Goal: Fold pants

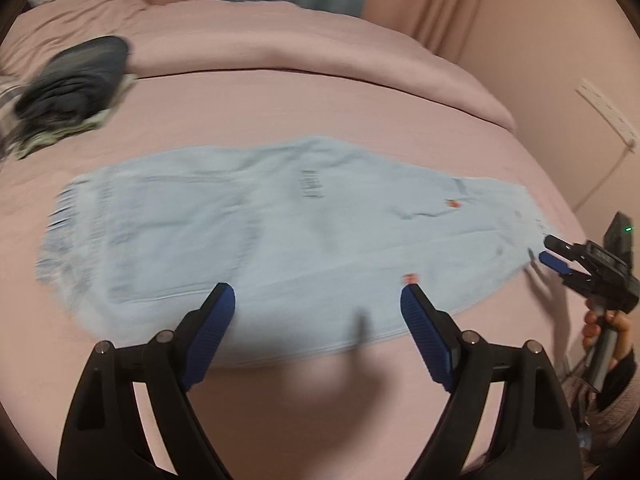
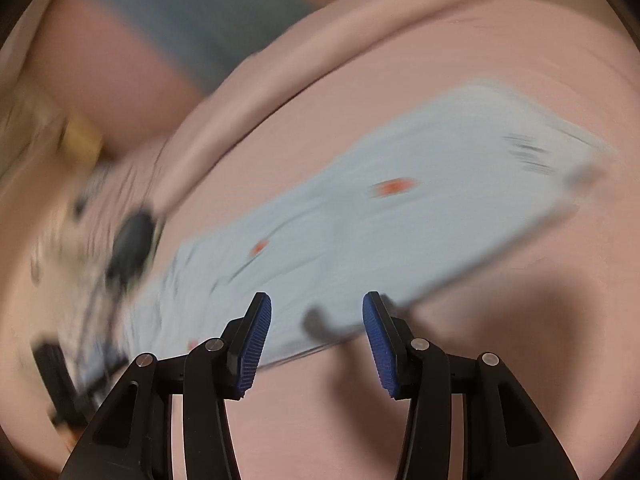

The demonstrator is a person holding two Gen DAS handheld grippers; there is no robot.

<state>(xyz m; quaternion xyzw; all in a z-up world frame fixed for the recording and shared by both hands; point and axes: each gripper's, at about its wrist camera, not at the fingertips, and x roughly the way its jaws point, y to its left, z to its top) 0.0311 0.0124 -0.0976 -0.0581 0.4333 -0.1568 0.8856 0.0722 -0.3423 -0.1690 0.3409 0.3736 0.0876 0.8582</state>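
Bare pink bed sheet was left open in front of the light blue pants. A dark clothes pile was seen far left, well apart from them.

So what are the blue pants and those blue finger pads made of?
The pants look like soft, matte woven cloth, maybe cotton: they lie limp and flat on the bed. The pads look like ribbed rubber or plastic, judging by fine ridges; which one is unclear.

Left claw spread wide, right claw partly parted, both empty, angled downward.
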